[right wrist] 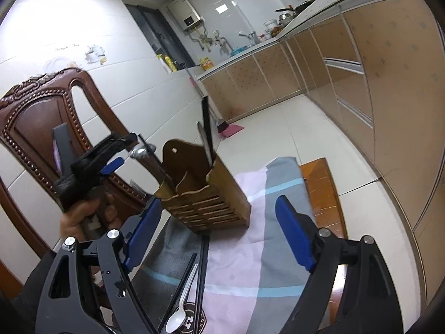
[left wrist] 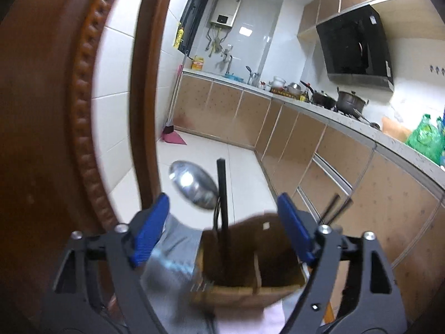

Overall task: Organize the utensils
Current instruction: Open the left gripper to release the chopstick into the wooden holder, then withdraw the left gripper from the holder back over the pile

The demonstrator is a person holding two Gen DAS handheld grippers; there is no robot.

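Holder (right wrist: 205, 194): wooden, slatted front, two compartments, standing on the striped cloth (right wrist: 250, 236) over the table (right wrist: 319, 183). Black chopsticks (right wrist: 207, 128) already upright in one compartment. A metal spoon (left wrist: 193, 185) sits with its bowl up at the holder's left side, handle going down toward it; whether it is fully seated in a compartment cannot be told.

Left gripper (left wrist: 222, 233): above the holder, jaws spread, nothing between them. Right gripper (right wrist: 219, 239): also spread and empty, low over the cloth. Still loose on the cloth: white spoon (right wrist: 178, 317) and more black chopsticks (right wrist: 201, 272), just in front of the right gripper.

Risks (judgement): holder is tall on soft cloth, near the table edge; a knock from either gripper could tip it. Thin chopsticks lying flat may slip or scissor when pinched.

Writing: cursive wall decal above the chair (right wrist: 41, 117), unreadable. Dark round logo on the cloth, only partly visible, not legible.
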